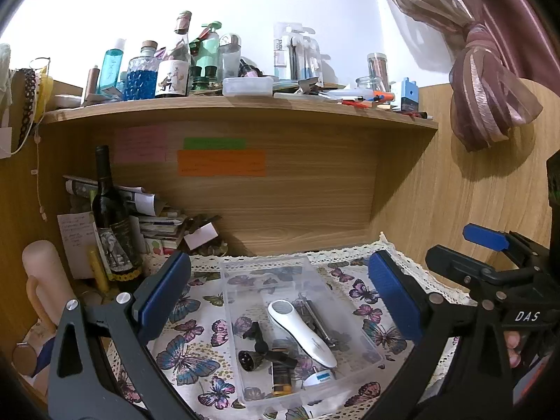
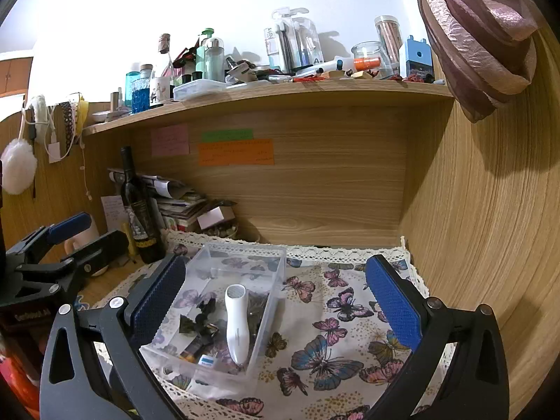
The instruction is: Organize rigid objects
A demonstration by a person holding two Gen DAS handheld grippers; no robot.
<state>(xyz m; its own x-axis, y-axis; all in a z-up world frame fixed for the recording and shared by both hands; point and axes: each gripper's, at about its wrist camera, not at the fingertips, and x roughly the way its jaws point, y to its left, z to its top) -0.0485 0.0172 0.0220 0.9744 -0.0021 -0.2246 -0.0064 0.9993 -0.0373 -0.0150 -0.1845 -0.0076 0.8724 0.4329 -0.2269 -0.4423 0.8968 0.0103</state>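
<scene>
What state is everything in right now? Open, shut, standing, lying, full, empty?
Left gripper: jaws wide open, holding nothing.
Right gripper: jaws wide open, holding nothing.
Clear plastic box: lidless, partly filled.
White handheld device: lying inside the box.
Dark wine bottle: standing upright beside the box.
Pink curtain: tied back.

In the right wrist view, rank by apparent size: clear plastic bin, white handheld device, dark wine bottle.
1. Clear plastic bin.
2. Dark wine bottle and white handheld device look similar; the bottle stands farther back, so their order is unsure.
</scene>
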